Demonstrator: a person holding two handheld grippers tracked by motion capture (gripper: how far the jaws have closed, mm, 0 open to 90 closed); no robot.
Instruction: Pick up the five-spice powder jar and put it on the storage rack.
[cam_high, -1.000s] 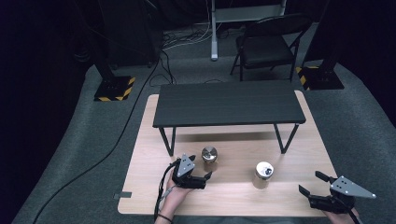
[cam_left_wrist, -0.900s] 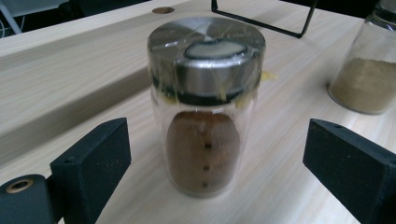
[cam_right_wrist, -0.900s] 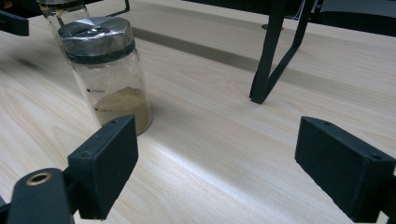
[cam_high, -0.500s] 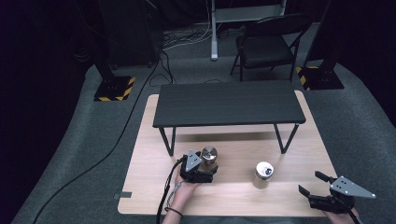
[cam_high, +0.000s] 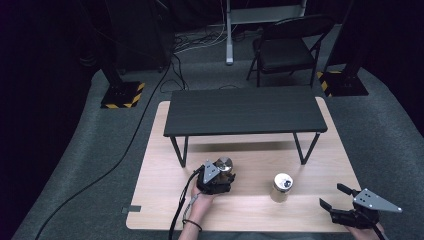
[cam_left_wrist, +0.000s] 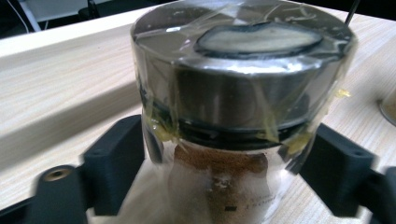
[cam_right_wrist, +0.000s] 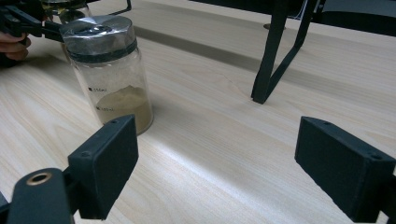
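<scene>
on the light wooden board (cam_high: 160, 200), just in front of the little black table (cam_high: 243, 110) and toward its left legs, sat a glass jar (cam_high: 223, 167) with a shiny metal lid taped down with clear tape, some brown powder inside it. the left gripper (cam_high: 216, 181) was right up against that jar from the near side, and in the left gripper view the jar (cam_left_wrist: 233, 107) sat squarely between the two black jaws, which had just been closing and were pressed against the glass below the lid on both sides, so clamped on it, jar upright on the board. a second jar (cam_high: 281, 187) of the same kind stood well apart to the right, also upright, nothing touching it. in the right gripper view that second jar (cam_right_wrist: 109, 77) was ahead and to the left of the jaws, not between them. the right gripper (cam_high: 345, 206) sat near the board's front right corner with its jaws spread apart and nothing in them.
</scene>
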